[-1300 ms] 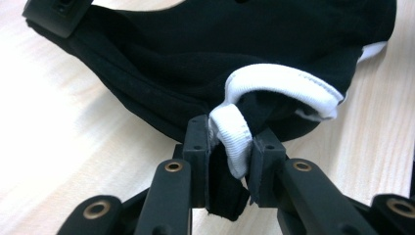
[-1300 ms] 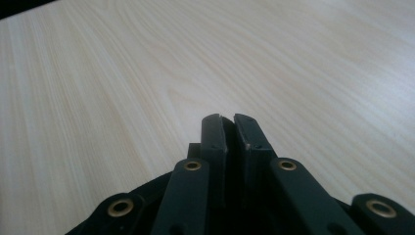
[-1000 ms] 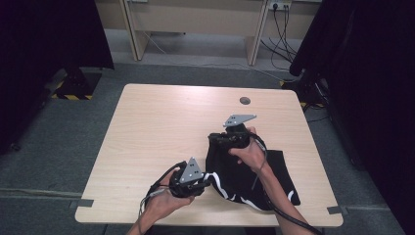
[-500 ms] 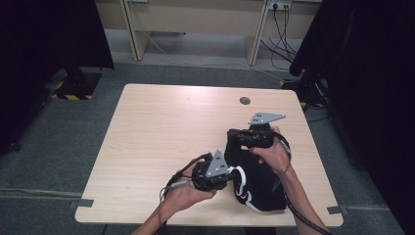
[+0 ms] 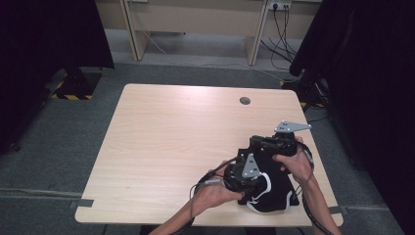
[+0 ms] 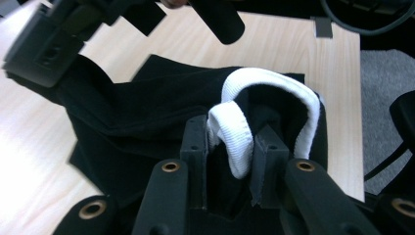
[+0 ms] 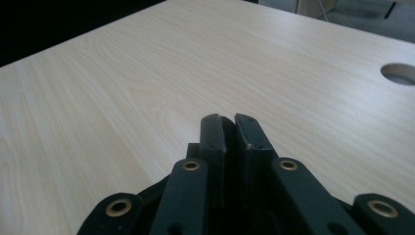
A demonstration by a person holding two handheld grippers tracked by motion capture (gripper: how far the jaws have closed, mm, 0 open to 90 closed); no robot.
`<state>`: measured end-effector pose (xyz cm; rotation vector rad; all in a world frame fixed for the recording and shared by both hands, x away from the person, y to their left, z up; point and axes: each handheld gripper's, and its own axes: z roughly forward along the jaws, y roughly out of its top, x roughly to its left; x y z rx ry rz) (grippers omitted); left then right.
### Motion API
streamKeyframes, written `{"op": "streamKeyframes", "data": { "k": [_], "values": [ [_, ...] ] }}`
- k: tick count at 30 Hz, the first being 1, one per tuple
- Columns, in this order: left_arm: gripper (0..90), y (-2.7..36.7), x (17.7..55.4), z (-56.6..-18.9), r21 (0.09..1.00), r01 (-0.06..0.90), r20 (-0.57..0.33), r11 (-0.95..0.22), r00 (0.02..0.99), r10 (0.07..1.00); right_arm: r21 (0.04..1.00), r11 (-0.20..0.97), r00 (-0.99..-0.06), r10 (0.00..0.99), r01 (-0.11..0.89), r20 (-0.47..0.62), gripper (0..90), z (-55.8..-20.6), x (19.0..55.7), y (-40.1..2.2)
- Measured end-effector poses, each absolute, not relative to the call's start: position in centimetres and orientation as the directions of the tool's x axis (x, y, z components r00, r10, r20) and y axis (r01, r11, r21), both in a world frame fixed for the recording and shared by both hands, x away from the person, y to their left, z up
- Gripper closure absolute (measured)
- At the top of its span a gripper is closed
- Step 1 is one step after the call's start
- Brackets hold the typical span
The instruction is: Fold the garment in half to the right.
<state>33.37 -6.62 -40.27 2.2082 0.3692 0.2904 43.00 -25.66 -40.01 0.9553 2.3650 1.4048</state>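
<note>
A black garment [image 5: 276,198] with white ribbed trim [image 5: 264,183] lies bunched at the table's front right. My left gripper [image 5: 258,182] is over its near-left part. In the left gripper view its jaws [image 6: 230,142] are shut on a fold of the white trim [image 6: 235,132], with black cloth [image 6: 122,112] spread beyond. My right gripper [image 5: 254,143] is at the garment's far edge. Its jaws [image 7: 230,122] are pressed nearly together with black cloth bunched beneath them. In the left gripper view the right gripper [image 6: 44,44] holds the cloth's far edge lifted.
The light wooden table [image 5: 171,137] stretches bare to the left and far side. A round cable hole [image 5: 244,100] sits near its far edge, and also shows as the cable hole [image 7: 399,73]. The table's right edge runs close to the garment. Dark curtains flank the table.
Both grippers moved right, dragging the garment toward the front right corner. The left gripper closed in on the right one, and the cloth is now bunched narrower.
</note>
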Motion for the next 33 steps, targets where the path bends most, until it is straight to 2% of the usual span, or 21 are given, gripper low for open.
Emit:
{"op": "streamKeyframes", "data": {
  "k": [5,7,14,18,20,23,31,33],
  "values": [
    [70.3,-8.4,33.9,-41.6,0.774,0.179,0.056,-0.607,0.936,0.348,0.833,0.331,-0.741,0.658,0.443,0.133,79.7,-41.3,43.2,-26.8],
    [66.2,-9.1,34.1,-42.2,0.767,0.187,0.044,-0.614,0.939,0.341,0.826,0.336,-0.728,0.674,0.453,0.125,75.8,-41.7,43.3,-27.2],
    [35.1,-9.2,34.0,-42.0,0.803,0.183,0.038,-0.567,0.934,0.355,0.815,0.28,-0.65,0.745,0.508,0.149,45.9,-41.6,43.0,-28.1],
    [23.9,-7.5,33.6,-40.7,0.84,0.203,0.002,-0.503,0.926,0.378,0.806,0.286,-0.619,0.776,0.518,0.122,39.2,-41.1,42.9,-28.1],
    [21.0,-6.3,33.3,-40.3,0.85,0.23,-0.03,-0.473,0.919,0.392,0.801,0.287,-0.606,0.787,0.526,0.116,36.9,-41.1,42.8,-28.0],
    [18.6,-4.7,33.1,-40.7,0.843,0.243,-0.029,-0.481,0.912,0.41,0.781,0.313,-0.593,0.8,0.54,0.089,34.2,-41.2,42.5,-27.6],
    [15.8,-3.1,33.4,-44.5,0.775,0.344,-0.046,-0.529,0.867,0.497,0.735,0.323,-0.536,0.842,0.596,0.065,25.2,-42.1,41.4,-26.6],
    [13.7,-3.4,33.6,-45.7,0.768,0.368,-0.049,-0.524,0.85,0.524,0.703,0.358,-0.523,0.852,0.614,0.023,23.1,-42.6,41.2,-25.8]
  ]
}}
